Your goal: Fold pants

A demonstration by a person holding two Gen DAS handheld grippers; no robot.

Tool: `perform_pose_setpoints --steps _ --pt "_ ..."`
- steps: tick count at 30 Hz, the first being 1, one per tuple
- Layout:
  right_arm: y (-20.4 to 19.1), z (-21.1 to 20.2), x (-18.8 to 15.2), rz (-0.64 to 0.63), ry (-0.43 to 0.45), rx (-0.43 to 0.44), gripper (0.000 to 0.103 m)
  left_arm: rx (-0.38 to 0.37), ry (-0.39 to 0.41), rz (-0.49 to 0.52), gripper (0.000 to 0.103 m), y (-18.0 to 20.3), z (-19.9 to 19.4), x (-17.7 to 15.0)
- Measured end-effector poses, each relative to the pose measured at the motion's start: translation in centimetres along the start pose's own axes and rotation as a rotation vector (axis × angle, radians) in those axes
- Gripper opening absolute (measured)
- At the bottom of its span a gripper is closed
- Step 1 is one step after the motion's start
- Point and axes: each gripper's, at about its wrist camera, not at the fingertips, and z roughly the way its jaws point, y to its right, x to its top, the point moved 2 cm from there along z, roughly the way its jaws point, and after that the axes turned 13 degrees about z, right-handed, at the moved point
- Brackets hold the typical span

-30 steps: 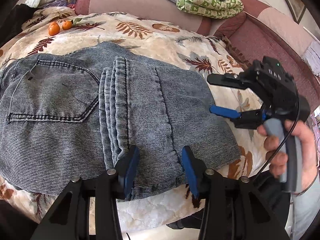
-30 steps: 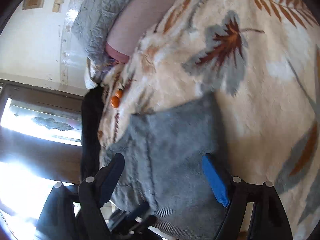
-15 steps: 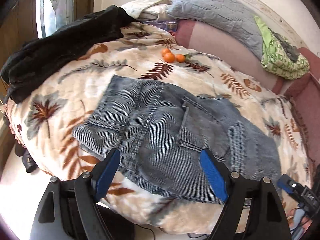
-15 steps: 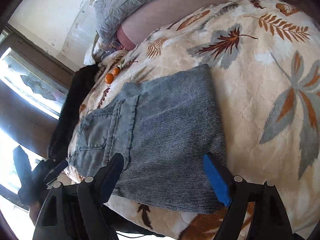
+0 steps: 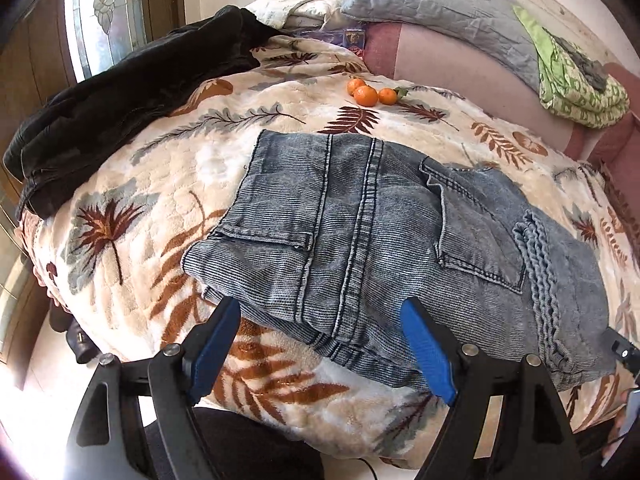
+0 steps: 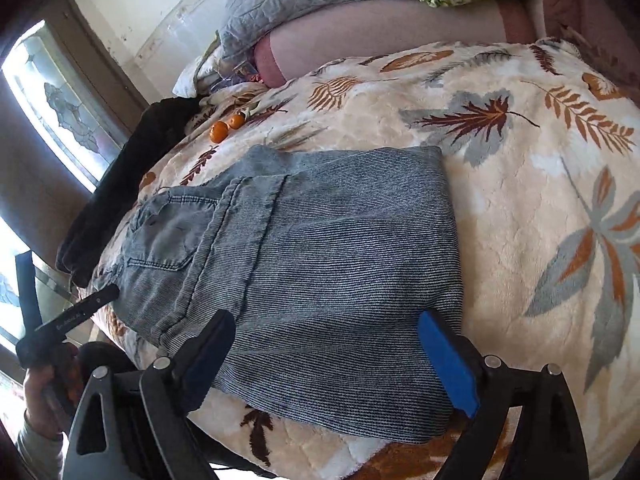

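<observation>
- A black garment (image 5: pixel 120 88) is seen heaped at the left edge of the leaf-print blanket (image 5: pixel 168 184).
- The left gripper (image 5: pixel 320 344) is held wide open, nothing gripped.
- The folded grey-blue jeans (image 5: pixel 380 232) are laid flat mid-blanket, 3 tangerines (image 5: pixel 370 94) beyond them.
- The right gripper (image 6: pixel 328 364) is seen opening over the jeans' near edge, pads clear of the cloth.

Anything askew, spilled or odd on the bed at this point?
Nothing spilled or damaged. The folded jeans are uneven: at the near edge lower layers stick out beyond the top one. Three small oranges lie loose on the leaf-print blanket beyond the jeans, an odd place for fruit. Neither gripper holds anything.
</observation>
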Motion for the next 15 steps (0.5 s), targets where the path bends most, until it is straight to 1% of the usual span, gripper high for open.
perform_pose_setpoints --steps 5,9,11,12,14,15 --pt "-0.9 0.5 -0.6 -0.054 0.013 -0.049 0.102 -0.044 0.017 -0.041 0.083 -0.3 0.2 -0.3" --pt "-1.6 0.9 -0.9 -0.093 0.024 -0.108 0.103 -0.077 0.068 -0.061 0.083 -0.4 -0.4 -0.4" --pt "-1.8 0.6 -0.7 -0.078 0.022 -0.122 0.103 -0.095 0.089 -0.074 0.083 -0.5 -0.6 -0.4" --pt "-1.7 0.2 -0.4 -0.05 0.027 -0.107 0.102 -0.104 0.096 -0.08 0.083 -0.6 -0.7 -0.3" --pt "-1.8 -1.7 0.6 -0.005 0.09 -0.05 0.102 -0.121 0.101 -0.091 0.083 -0.7 -0.7 -0.2" --pt "-1.9 -2.8 1.2 0.003 0.142 -0.051 0.102 -0.127 0.103 -0.098 0.083 -0.8 -0.6 -0.2"
